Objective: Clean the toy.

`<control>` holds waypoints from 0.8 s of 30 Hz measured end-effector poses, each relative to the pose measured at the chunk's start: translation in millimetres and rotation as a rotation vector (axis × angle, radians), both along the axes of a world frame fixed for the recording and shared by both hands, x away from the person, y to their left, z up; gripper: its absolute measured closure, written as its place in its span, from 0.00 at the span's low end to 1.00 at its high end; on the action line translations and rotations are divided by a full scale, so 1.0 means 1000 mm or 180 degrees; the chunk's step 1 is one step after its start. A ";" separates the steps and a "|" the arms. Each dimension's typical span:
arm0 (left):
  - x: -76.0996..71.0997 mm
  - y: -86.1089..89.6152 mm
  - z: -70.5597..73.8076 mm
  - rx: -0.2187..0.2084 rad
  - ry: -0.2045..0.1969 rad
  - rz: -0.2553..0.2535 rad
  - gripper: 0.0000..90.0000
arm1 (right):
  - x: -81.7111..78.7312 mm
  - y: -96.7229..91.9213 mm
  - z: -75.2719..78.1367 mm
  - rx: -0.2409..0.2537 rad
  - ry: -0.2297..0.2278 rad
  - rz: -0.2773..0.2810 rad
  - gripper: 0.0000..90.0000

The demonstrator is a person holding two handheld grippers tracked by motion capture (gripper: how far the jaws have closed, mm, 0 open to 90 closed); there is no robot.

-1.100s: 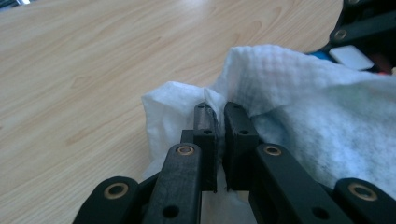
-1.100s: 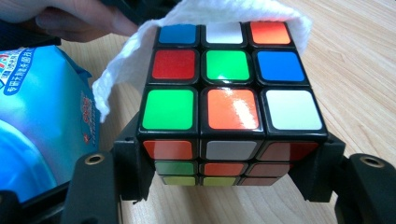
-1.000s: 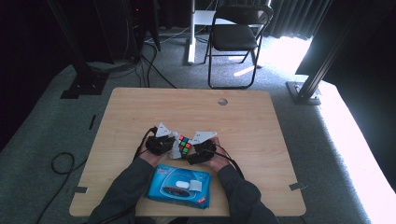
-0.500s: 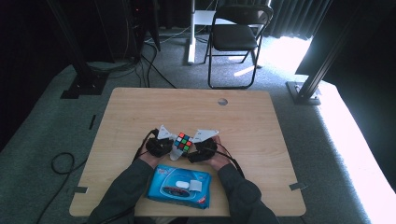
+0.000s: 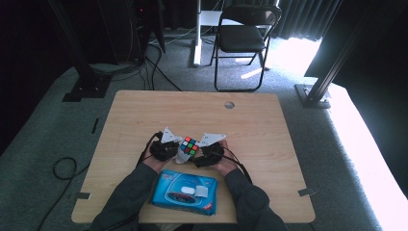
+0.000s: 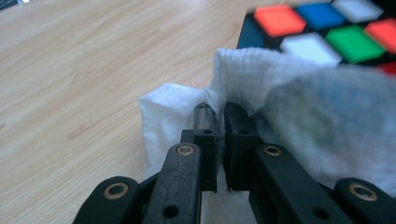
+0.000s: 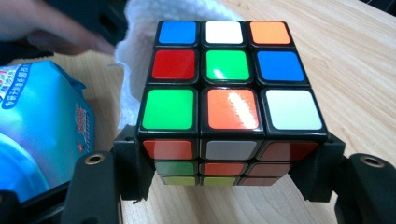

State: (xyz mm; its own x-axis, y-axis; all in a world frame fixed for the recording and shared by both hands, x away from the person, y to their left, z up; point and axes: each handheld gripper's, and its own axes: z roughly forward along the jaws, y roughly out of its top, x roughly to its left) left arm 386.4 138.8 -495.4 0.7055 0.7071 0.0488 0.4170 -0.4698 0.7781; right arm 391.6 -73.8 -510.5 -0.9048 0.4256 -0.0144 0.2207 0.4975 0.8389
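A scrambled puzzle cube (image 7: pixel 229 93) with coloured stickers sits between the jaws of my right gripper (image 7: pixel 229 158), which is shut on its two sides just above the table. In the high view the cube (image 5: pixel 190 146) lies between both hands near the table's front middle. My left gripper (image 6: pixel 217 135) is shut on a white wipe (image 6: pixel 299 107), which is pressed against the cube's (image 6: pixel 327 32) side. The wipe (image 7: pixel 133 65) shows behind the cube's left face in the right gripper view. In the high view the left gripper (image 5: pixel 175 153) and the right gripper (image 5: pixel 197 155) nearly meet.
A blue pack of wet wipes (image 5: pixel 185 191) lies at the table's front edge between the person's forearms; it also shows at the left of the right gripper view (image 7: pixel 37 121). A cable hole (image 5: pixel 229 104) sits near the wooden table's (image 5: pixel 269 130) far edge. A folding chair (image 5: pixel 243 38) stands beyond.
The cube and both grippers stay almost where they were. The left hand with the wipe has shifted only slightly against the cube.
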 end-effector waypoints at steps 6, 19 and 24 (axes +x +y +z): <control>-0.001 0.001 0.009 -0.0123 -0.0050 0.0000 0.94 | 0.000 0.000 -0.003 -0.0013 0.0018 -0.0006 0.38; 0.005 0.002 -0.012 -0.0033 0.0133 0.0020 0.94 | 0.001 -0.001 0.004 0.0029 -0.0039 -0.0044 0.38; 0.005 0.002 -0.014 -0.0024 0.0156 0.0022 0.94 | 0.002 -0.002 0.009 0.0074 -0.0061 -0.0081 0.38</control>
